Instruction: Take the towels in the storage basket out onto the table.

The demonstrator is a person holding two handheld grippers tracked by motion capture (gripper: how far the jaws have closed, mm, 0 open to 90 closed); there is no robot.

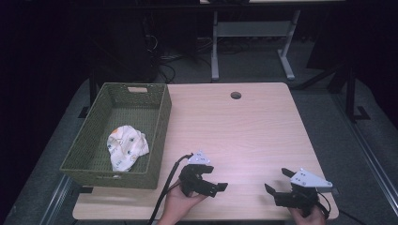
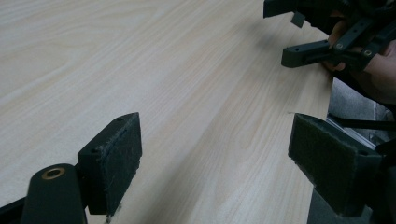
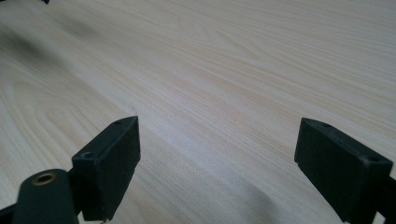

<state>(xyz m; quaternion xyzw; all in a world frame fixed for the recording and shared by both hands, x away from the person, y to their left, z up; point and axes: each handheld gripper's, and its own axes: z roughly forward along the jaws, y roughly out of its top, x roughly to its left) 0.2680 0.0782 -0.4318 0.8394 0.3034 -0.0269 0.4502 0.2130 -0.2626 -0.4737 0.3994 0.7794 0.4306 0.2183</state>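
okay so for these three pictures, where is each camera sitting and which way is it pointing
High view: above the person's side, looking forward and down on the table and green basket holding a crumpled cloth; both hands show, with left gripper and right gripper.
Left gripper view: rides the left gripper, facing across the tabletop toward the right gripper.
Right gripper view: rides the right gripper, low over bare wood.
Shared: the table; the right gripper also appears in the first two.

the right gripper (image 3: 217, 161) looks along its two black fingers (image 3: 109, 161), which rise from the bottom edge and stand wide apart with nothing between them. beneath and beyond them lies the pale wooden table (image 3: 224, 70), its grain running in long streaks across the view. a soft shadow darkens the wood toward the upper left corner.
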